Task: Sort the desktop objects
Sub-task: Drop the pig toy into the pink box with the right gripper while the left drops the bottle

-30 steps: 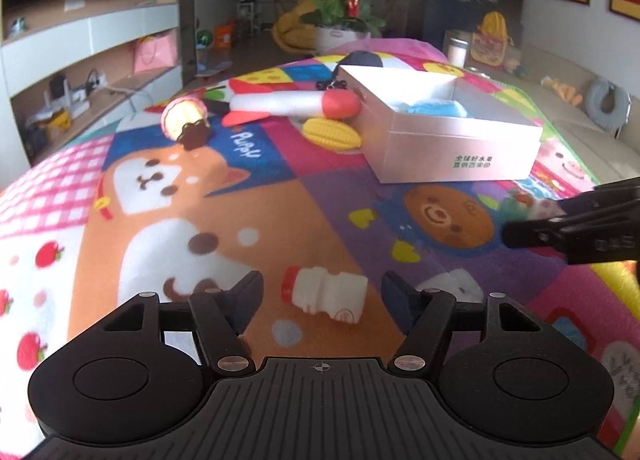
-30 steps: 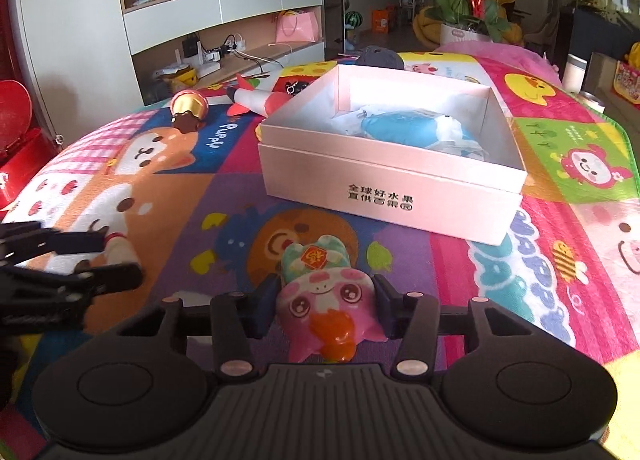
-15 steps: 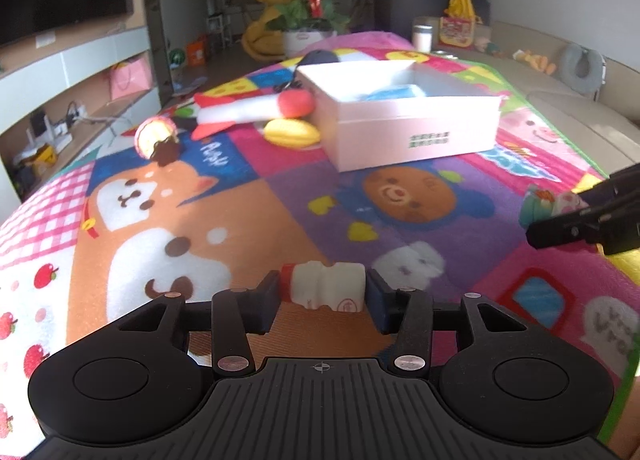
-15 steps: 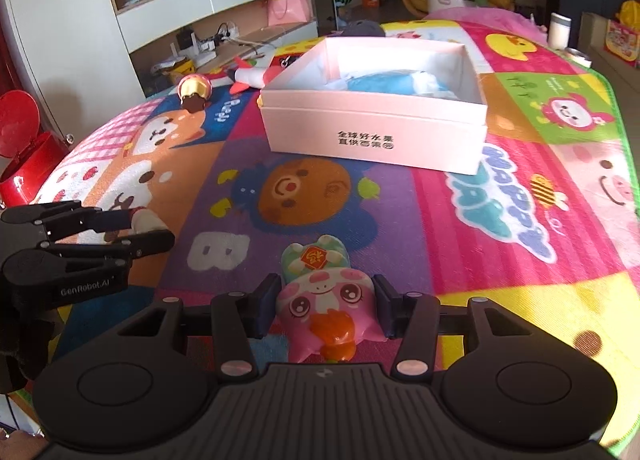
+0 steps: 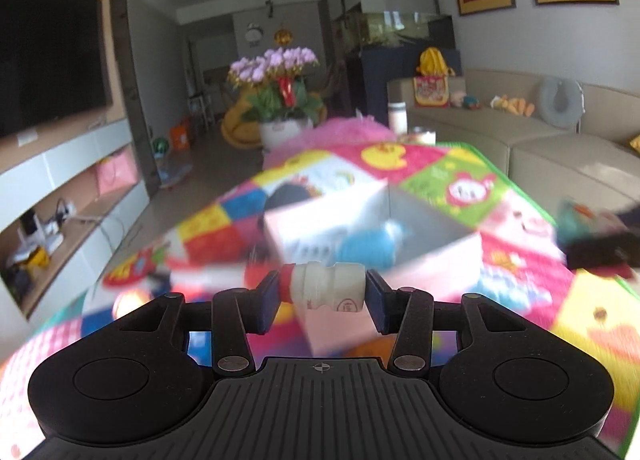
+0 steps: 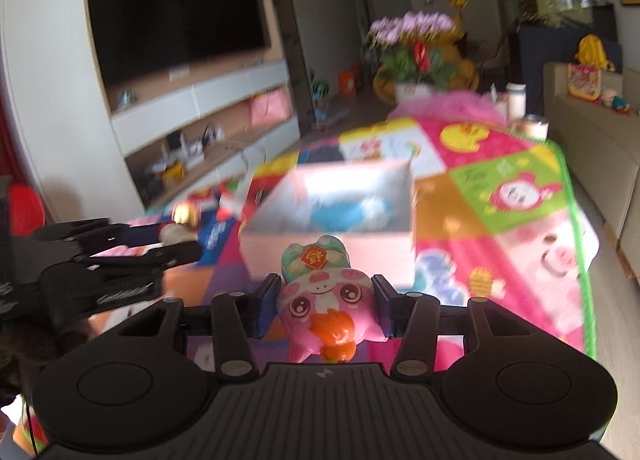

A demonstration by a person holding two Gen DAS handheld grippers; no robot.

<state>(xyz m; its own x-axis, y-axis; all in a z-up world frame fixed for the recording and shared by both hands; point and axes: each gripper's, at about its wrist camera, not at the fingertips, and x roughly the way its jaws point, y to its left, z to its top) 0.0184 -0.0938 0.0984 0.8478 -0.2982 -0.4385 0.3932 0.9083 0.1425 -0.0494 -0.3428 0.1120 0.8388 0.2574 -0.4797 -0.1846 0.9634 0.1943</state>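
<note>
While blurred, ribbed white bottle point(image 5: 326, 286) looks waisted.

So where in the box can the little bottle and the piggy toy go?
The pink box already holds a blue toy against its middle and far side. The near strip behind the front wall looks bare, though blurred. Left of the box is crowded with toys. The mat on its right is bare.

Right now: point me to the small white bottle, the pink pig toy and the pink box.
small white bottle point(image 5: 326, 286), left wrist view, its ribbed middle.
pink pig toy point(image 6: 326, 296), right wrist view, its face.
pink box point(image 6: 328, 256), right wrist view, its near wall.
</note>
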